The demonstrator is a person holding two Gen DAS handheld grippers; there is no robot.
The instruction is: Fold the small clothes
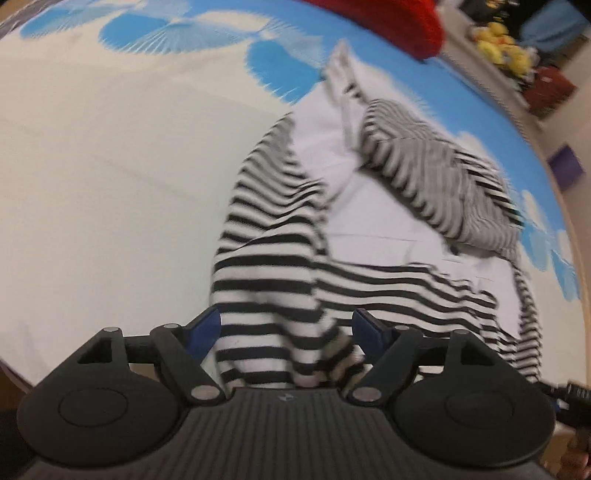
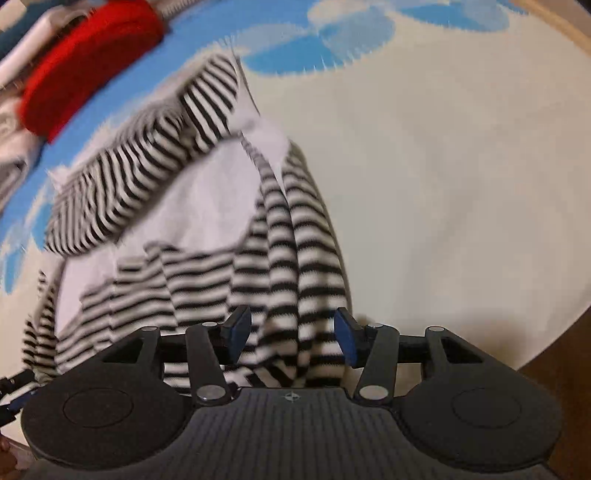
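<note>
A black-and-white striped garment with a plain white panel point(image 1: 280, 258) lies crumpled on a cream and blue sheet point(image 1: 110, 166). It also shows in the right wrist view point(image 2: 229, 258). My left gripper point(image 1: 286, 332) is open, with a bunched striped part of the garment lying between its blue pads point(image 1: 205, 330). My right gripper point(image 2: 293, 334) is open too, with striped folds lying between its fingers point(image 2: 345, 339). A striped sleeve point(image 1: 436, 173) lies folded across the white panel at the far side.
A red cushion or cloth point(image 1: 388, 22) lies at the far edge of the sheet, also in the right wrist view point(image 2: 88, 62). Yellow soft toys point(image 1: 502, 48) and a red box point(image 1: 550, 88) stand beyond the bed. A wooden edge point(image 2: 554, 369) shows at the lower right.
</note>
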